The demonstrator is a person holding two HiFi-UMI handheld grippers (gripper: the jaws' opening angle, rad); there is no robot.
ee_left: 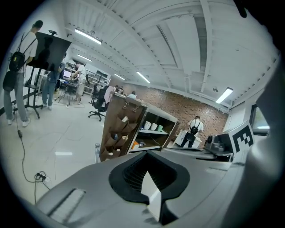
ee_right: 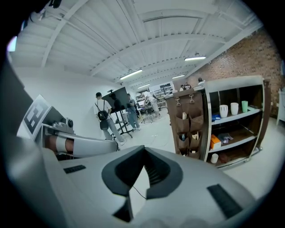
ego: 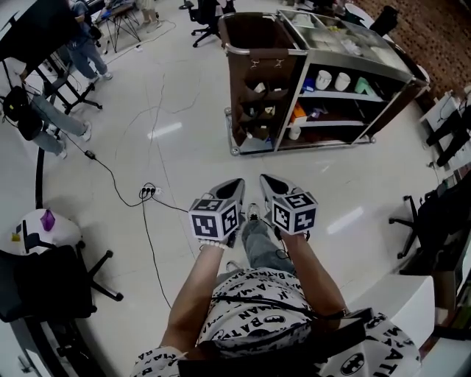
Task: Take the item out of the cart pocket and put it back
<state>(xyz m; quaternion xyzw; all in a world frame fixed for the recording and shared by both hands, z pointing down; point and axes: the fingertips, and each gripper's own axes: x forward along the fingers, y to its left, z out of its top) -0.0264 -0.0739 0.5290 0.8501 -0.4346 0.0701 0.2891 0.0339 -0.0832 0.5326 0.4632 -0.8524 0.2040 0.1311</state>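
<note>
Item (ego: 259, 87): sat small and pale in an upper pocket (ego: 263, 96) on the brown side panel of the cart (ego: 261, 50), well apart from both hand-held grippers. Could not make out what it was. Judged it light, thin and fairly stiff, like a card or sachet: easy to lift, but easy to bend or let slip. Would have taken it by the part poking above the pocket lip, pinched flat across its faces and drawn straight up. Took the pocket for soft cloth, likely to sag and cling, with a mouth needing to be nudged open for the return.

Found the left hand-held gripper (ego: 237, 184) with jaws together and nothing between them. Found the right hand-held gripper (ego: 265, 179) closed and empty too, just beside the left and aimed at the cart. Judged the task not yet begun, with the cart out of reach.

Underfoot, saw a pale, glossy floor (ego: 184, 103) with glare patches. Noted a power strip (ego: 149, 192) and its cable (ego: 110, 173) lying off to the left, away from the straight line to the cart. Saw cups (ego: 333, 79) on the cart's open shelf. Looked out on a large workshop: office chairs (ego: 202, 18), people (ego: 88, 44) at the far left, a brick wall (ego: 434, 29) beyond the cart.
</note>
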